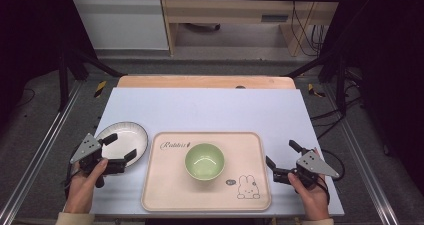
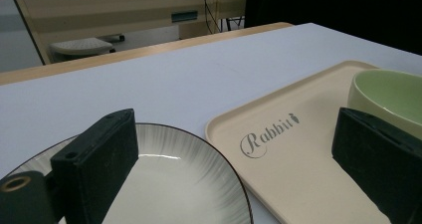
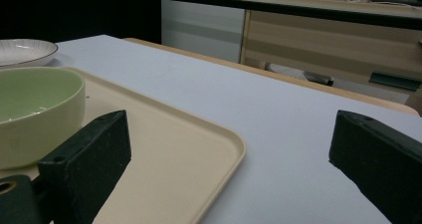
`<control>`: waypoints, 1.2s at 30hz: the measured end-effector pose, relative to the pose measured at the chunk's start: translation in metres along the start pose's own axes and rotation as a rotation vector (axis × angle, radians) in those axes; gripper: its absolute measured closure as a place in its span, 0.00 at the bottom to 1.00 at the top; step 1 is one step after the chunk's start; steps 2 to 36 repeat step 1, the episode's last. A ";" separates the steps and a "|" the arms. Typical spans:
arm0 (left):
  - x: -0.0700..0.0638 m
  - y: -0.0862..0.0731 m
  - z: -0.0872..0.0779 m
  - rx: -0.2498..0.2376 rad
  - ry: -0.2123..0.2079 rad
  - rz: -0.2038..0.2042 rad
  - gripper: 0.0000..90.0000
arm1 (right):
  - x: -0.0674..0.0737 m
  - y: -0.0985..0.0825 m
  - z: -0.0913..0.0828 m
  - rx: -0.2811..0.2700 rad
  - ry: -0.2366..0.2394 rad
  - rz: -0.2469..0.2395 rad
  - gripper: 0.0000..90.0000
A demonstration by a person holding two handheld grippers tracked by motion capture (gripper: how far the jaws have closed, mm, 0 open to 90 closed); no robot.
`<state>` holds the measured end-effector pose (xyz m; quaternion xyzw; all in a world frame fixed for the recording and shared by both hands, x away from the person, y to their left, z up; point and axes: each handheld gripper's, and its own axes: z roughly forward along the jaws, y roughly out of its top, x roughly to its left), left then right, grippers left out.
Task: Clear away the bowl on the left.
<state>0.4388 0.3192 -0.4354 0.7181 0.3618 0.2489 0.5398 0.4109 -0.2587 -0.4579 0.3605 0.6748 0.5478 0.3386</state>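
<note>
A beige tray [image 1: 160, 185] sits centred near the person, the green bowl [image 1: 204, 161] in its middle – probably for easy reach. The white plate [image 1: 125, 135] lies just left. Left gripper [image 1: 121, 148] and right gripper [image 1: 281, 153] flank them, jaws wide, empty.

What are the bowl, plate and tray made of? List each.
Green bowl: probably glazed ceramic, glossy highlights, thick rim.
Plate: likely glazed ceramic, shiny white with a thin dark rim line.
Tray: looks like matte beige plastic, printed lettering and rabbit.
</note>
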 end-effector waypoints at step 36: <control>0.000 0.000 0.001 0.000 -0.001 0.003 0.05 | 0.000 0.000 0.000 -0.001 0.001 -0.001 0.03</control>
